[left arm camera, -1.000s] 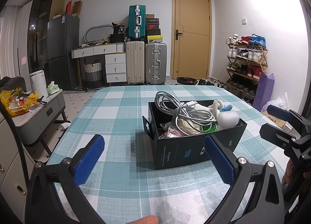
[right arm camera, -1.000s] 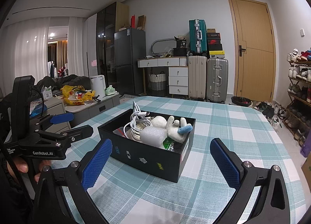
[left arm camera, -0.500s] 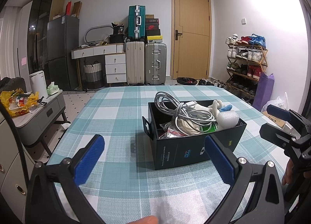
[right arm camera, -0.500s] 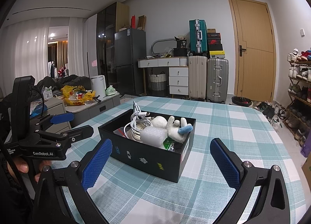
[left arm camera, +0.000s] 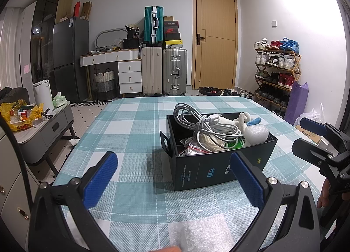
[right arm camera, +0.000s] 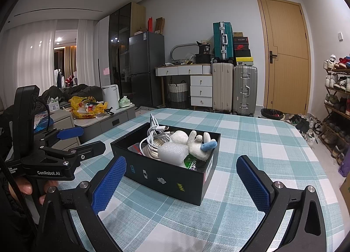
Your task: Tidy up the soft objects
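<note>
Both tongs (left arm camera: pixel 172 175) (right arm camera: pixel 181 177) still spread, unmoved before the black box (left arm camera: pixel 218 164).

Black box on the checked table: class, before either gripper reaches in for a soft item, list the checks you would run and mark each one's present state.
1. Left gripper open, holding nothing: ok.
2. Right gripper open, holding nothing: ok.
3. Black box has no lid on: ok.
4. White cable coil lies over other contents, may snag: not ok.
5. Plush toy and foam block exposed on top: ok.
6. Destination for sorted items: cannot tell.
</note>
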`<state>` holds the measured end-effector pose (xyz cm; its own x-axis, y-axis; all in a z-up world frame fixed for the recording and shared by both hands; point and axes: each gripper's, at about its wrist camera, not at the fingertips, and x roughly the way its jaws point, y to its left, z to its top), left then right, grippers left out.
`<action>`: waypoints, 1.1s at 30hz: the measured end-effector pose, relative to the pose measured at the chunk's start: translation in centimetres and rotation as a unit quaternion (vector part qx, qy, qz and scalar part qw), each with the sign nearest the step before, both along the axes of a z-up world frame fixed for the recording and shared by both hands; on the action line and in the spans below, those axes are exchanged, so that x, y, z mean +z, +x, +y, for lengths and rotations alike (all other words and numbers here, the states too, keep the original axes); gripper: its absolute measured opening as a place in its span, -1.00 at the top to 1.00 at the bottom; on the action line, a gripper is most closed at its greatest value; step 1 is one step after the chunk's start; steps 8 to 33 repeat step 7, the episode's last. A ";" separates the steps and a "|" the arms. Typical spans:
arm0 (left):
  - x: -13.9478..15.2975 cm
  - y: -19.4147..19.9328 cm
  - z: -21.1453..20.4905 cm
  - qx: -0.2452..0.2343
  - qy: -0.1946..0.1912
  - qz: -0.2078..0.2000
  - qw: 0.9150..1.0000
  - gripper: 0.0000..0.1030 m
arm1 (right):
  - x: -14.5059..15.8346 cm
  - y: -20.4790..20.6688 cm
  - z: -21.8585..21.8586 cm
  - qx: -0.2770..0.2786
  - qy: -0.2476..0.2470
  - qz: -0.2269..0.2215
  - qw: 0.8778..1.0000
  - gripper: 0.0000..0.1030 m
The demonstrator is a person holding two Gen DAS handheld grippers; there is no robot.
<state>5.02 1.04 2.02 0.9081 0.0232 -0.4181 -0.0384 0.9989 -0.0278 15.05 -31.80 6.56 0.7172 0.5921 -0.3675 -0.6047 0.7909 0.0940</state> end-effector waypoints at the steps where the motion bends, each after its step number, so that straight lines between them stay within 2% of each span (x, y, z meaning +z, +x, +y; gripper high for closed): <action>1: 0.0 0.0 0.0 0.000 0.000 0.000 1.000 -1.00 | 0.0 0.0 0.0 0.000 0.000 0.000 1.000 -0.99; 33: 0.2 -0.1 -0.1 -0.002 -0.001 -0.002 1.000 -1.00 | 0.0 0.0 0.0 0.000 0.000 0.000 1.000 -0.99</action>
